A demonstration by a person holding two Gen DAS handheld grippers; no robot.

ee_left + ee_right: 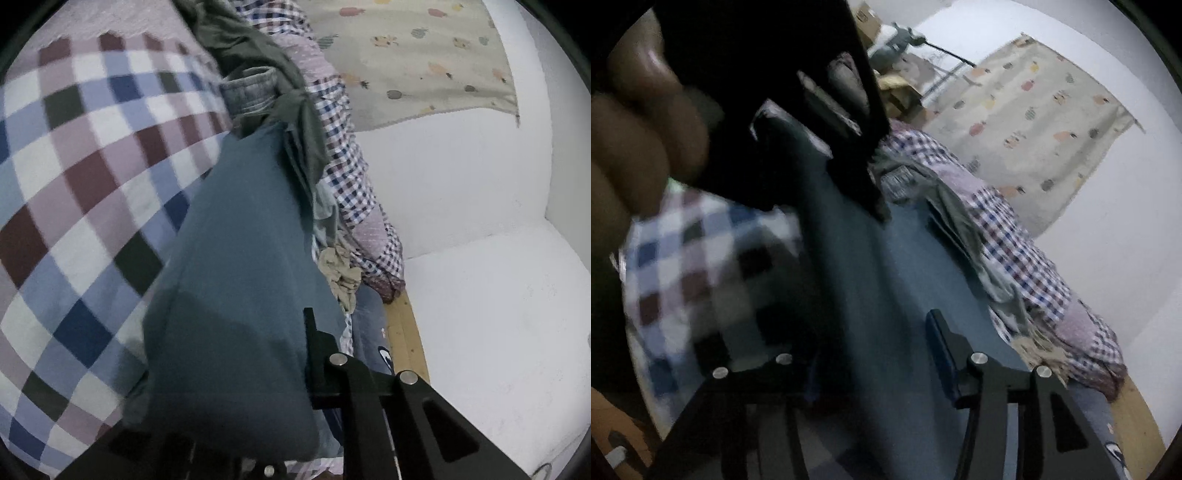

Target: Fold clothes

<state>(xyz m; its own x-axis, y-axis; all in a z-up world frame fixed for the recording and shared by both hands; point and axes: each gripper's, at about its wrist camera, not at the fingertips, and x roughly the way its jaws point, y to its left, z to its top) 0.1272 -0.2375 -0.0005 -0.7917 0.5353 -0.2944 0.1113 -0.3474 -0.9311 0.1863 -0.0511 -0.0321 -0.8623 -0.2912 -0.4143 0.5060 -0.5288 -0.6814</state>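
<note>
- Right gripper (871, 373): the fingers stand apart, with the teal cloth (897, 295) lying between them; whether they pinch it cannot be told.
- Left gripper (258, 387): one finger (317, 350) shows beside the teal cloth (240, 295); its state cannot be told.
- A hand (639, 140) holds the left gripper.
- The cloth lies on a checked blanket (85, 192).
- Behind: a heap of clothes (332, 155), then a patterned curtain (424, 55).

Your right gripper (871, 354) sits over the teal-blue fabric garment (897, 266), jaws spread apart, cloth between them. Your left gripper (849, 162), black and blurred, is far left with your hand (639, 129) on it. Big-check blanket (701, 258) lies left; small-check plaid shirt (1015, 240) lies right.
</note>
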